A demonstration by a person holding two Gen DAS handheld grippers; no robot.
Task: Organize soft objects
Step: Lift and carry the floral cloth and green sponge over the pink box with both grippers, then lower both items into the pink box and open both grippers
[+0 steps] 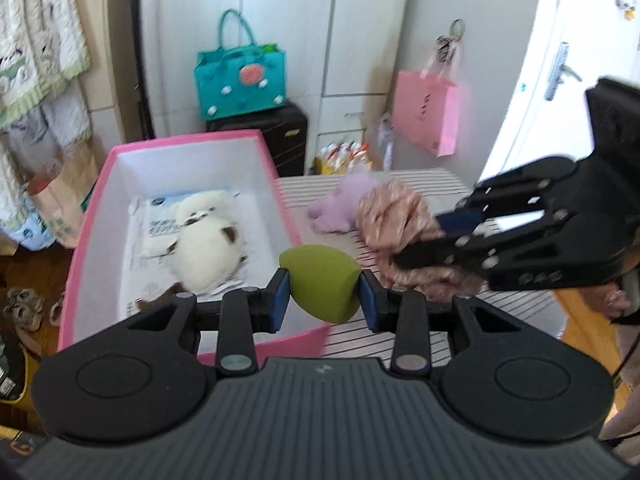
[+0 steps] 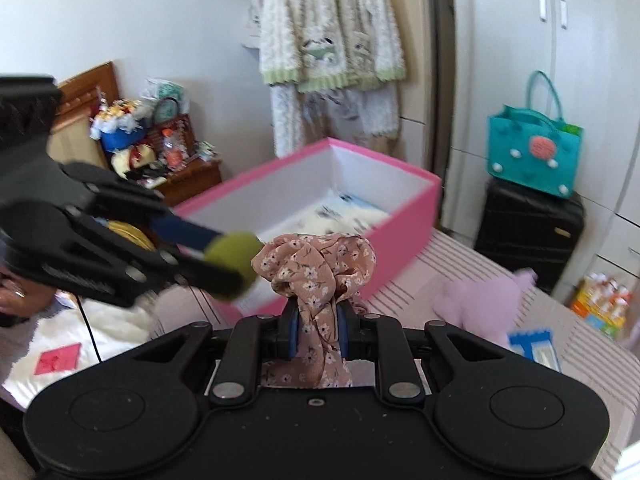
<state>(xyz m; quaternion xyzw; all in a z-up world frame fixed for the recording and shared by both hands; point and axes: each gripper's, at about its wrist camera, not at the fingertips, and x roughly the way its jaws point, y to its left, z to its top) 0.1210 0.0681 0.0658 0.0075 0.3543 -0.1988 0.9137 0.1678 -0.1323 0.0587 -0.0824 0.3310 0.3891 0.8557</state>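
At the far left sits the pink box, open-topped with white walls, and inside it a white plush toy already lies on printed paper, so the free floor space looks limited to the near end and the corners. Just right of the box's near corner, the left gripper is clamped on a green teardrop sponge, its blue pads pressing the sponge's two sides; the sponge is carried in the air over the box's near right edge and the striped surface. Because the sponge is smooth and rounded, it could squirt out of the pads, and if let go above the rim it may bounce off the pink wall onto the floor rather than fall inside. Farther right, a purple plush lies on the striped surface, untouched, and could be swept off by a passing arm. At the right, the right gripper is nearly closed on a pink floral scrunchie, pinching only a narrow fold while the bulk bunches above the fingers. That thin hold on slippery fabric may slide free. Both grippers are close together, so heading for the same box opening could make them collide.
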